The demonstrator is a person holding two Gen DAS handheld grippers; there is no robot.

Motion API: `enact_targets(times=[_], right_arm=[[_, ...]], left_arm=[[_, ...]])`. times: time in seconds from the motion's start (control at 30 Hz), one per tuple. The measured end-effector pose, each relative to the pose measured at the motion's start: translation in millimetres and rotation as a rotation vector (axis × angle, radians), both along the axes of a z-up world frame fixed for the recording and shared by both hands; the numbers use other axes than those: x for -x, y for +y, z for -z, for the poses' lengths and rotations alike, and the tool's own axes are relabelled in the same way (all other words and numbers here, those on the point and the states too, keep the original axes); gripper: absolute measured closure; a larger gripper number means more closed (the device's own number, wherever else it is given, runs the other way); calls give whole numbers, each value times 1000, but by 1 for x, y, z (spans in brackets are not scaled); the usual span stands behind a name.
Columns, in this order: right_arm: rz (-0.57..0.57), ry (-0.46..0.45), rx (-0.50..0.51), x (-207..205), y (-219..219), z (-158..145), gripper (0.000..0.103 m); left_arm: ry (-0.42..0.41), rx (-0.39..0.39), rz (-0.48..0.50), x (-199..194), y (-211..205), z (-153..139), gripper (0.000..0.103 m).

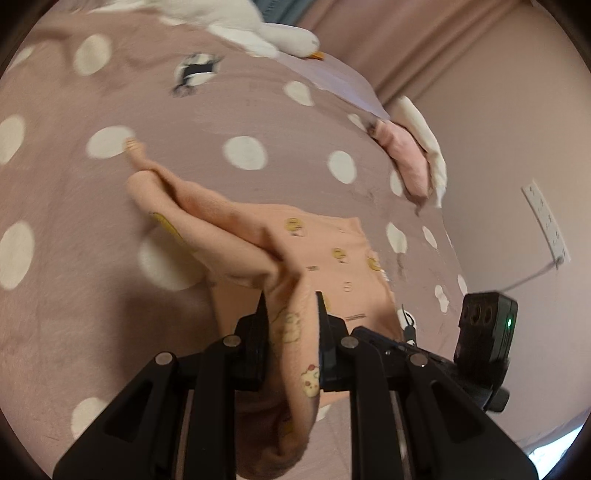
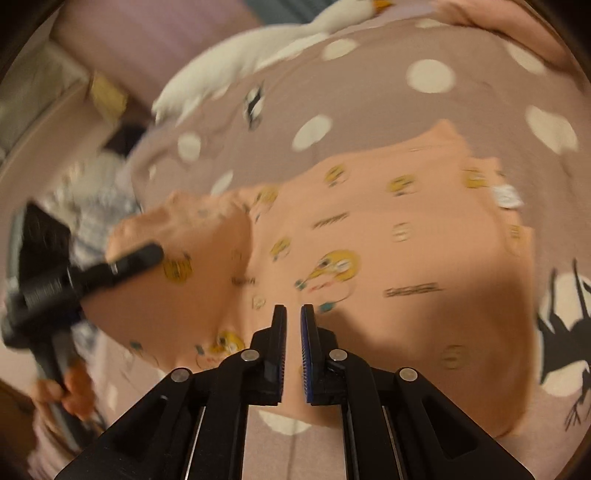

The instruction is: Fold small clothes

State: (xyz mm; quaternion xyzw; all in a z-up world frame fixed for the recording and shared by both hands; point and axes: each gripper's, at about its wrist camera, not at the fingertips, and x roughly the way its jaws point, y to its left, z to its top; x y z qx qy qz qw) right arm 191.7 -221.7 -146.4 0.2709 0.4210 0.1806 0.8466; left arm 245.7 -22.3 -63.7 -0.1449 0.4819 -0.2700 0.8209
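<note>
Left gripper (image 1: pixel 290 295) fingers pinch soft peach garment (image 1: pixel 325 251); right gripper (image 2: pixel 293 308) fingers narrow, empty

A mauve bedspread with cream polka dots (image 1: pixel 177 110) covers the bed; a white plush duck (image 1: pixel 258 29) lies near a white wall socket strip (image 1: pixel 546 225).

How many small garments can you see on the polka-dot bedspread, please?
2: a peach cartoon-print garment pinched in the left tongs, and a pale pink folded garment at the bedspread's far right edge. Others may lie outside the view.
</note>
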Motion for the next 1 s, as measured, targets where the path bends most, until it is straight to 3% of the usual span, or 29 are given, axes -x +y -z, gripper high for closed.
enact_targets(times=[0.23, 0.4, 0.5, 0.57, 0.6, 0.63, 0.7, 0.9, 0.97, 1.0], right_arm=[[112, -9, -120, -1, -45, 0, 96], [183, 10, -179, 2, -68, 6, 95], [214, 24, -206, 7, -79, 10, 90], [239, 30, -220, 10, -87, 12, 82], [249, 30, -228, 13, -90, 13, 75], [258, 29, -238, 15, -93, 14, 70], [265, 29, -250, 18, -97, 14, 68], [242, 27, -259, 12, -91, 9, 68], [218, 31, -251, 10, -86, 6, 64], [207, 36, -246, 9, -85, 6, 57]], left_arm=[[-24, -61, 114, 1, -69, -3, 83], [9, -76, 189, 1, -110, 11, 84], [45, -66, 217, 2, -124, 24, 82], [54, -65, 230, 5, -129, 28, 79], [48, -75, 232, 7, -131, 29, 71], [48, -82, 234, 8, -132, 30, 56], [42, -78, 236, 10, -131, 29, 45], [-11, -93, 217, 22, -113, 18, 45], [-27, -102, 205, 27, -102, 15, 44], [-39, -112, 193, 30, -95, 14, 43]])
